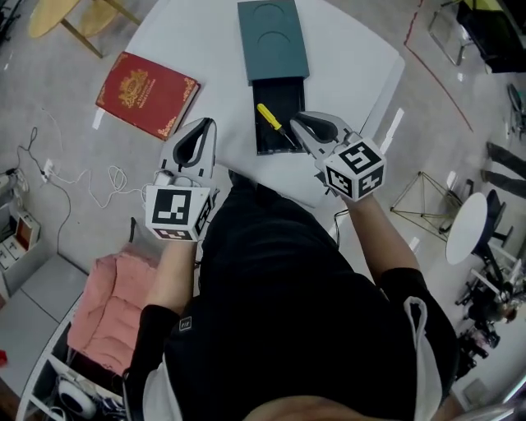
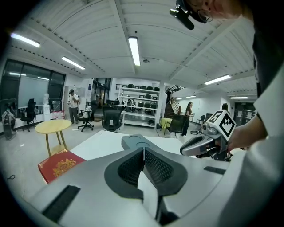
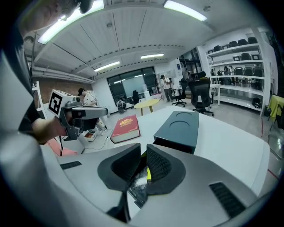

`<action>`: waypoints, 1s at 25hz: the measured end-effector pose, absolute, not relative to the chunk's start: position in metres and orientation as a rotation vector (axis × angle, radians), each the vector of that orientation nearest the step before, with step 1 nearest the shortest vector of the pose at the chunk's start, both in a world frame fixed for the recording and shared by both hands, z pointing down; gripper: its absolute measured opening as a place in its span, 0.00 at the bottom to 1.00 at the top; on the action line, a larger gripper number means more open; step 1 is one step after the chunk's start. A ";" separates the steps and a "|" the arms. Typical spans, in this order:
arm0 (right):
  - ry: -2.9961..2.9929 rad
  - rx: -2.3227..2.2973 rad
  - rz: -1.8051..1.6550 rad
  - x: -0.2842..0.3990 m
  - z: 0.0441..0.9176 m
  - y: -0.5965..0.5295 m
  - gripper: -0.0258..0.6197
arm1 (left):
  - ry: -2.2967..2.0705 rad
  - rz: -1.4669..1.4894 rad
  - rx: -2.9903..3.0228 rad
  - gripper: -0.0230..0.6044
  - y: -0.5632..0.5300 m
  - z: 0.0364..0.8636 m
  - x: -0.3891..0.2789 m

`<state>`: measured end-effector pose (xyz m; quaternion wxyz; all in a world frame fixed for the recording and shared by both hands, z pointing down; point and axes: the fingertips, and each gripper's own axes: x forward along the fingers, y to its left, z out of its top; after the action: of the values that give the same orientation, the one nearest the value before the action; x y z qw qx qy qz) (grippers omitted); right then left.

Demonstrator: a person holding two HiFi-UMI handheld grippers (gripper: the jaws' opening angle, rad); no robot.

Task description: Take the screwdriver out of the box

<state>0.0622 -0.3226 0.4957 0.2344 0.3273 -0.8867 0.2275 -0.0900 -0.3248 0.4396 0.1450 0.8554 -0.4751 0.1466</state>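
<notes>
A dark teal box (image 1: 273, 39) lies on the white table (image 1: 353, 74), its black drawer (image 1: 283, 99) pulled out toward me. Inside the drawer lies a screwdriver (image 1: 271, 120) with a yellow handle. My right gripper (image 1: 296, 117) hovers at the drawer's near right corner, just right of the screwdriver, jaws shut and holding nothing. In the right gripper view a strip of the yellow screwdriver (image 3: 148, 172) shows below the right gripper (image 3: 143, 148). My left gripper (image 1: 205, 123) is shut and empty at the table's left edge, away from the box (image 2: 137, 142).
A red book (image 1: 148, 94) lies on the floor left of the table. A pink cushion (image 1: 107, 308) sits at lower left, and cables (image 1: 82, 177) trail across the floor. A yellow round table (image 1: 49, 15) and a small white round table (image 1: 464, 226) stand farther off.
</notes>
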 end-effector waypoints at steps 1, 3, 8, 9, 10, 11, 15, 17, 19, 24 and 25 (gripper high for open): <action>-2.411 0.881 0.634 0.060 0.503 -0.324 0.11 | -1.362 0.417 2.460 0.08 -0.327 0.443 -0.092; -2.365 0.836 0.651 0.053 0.516 -0.326 0.19 | -1.353 0.398 2.446 0.07 -0.332 0.449 -0.095; -2.264 0.792 0.606 0.039 0.545 -0.332 0.20 | -1.299 0.366 2.436 0.07 -0.334 0.466 -0.096; -2.248 0.793 0.601 0.037 0.550 -0.335 0.20 | -1.289 0.362 2.437 0.08 -0.335 0.469 -0.096; -2.231 0.791 0.600 0.035 0.556 -0.336 0.20 | -1.281 0.358 2.436 0.08 -0.335 0.472 -0.096; -2.211 0.785 0.603 0.033 0.562 -0.337 0.20 | -1.275 0.353 2.435 0.07 -0.335 0.475 -0.096; -2.116 0.743 0.598 0.029 0.586 -0.336 0.20 | -1.271 0.329 2.432 0.07 -0.338 0.479 -0.100; -2.067 0.732 0.584 0.031 0.597 -0.336 0.20 | -1.270 0.316 2.432 0.07 -0.340 0.479 -0.102; -2.025 0.716 0.573 0.033 0.605 -0.334 0.20 | -1.267 0.307 2.433 0.08 -0.340 0.479 -0.103; -1.937 0.665 0.548 0.036 0.622 -0.328 0.20 | -1.263 0.297 2.444 0.08 -0.341 0.476 -0.107; -1.917 0.659 0.532 0.038 0.626 -0.328 0.21 | -1.264 0.293 2.446 0.08 -0.341 0.476 -0.108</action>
<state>0.0375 -0.3279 0.6260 0.4996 0.2724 -0.7924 0.2199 -0.1079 -0.3411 0.4757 0.1853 0.8682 -0.4484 0.1041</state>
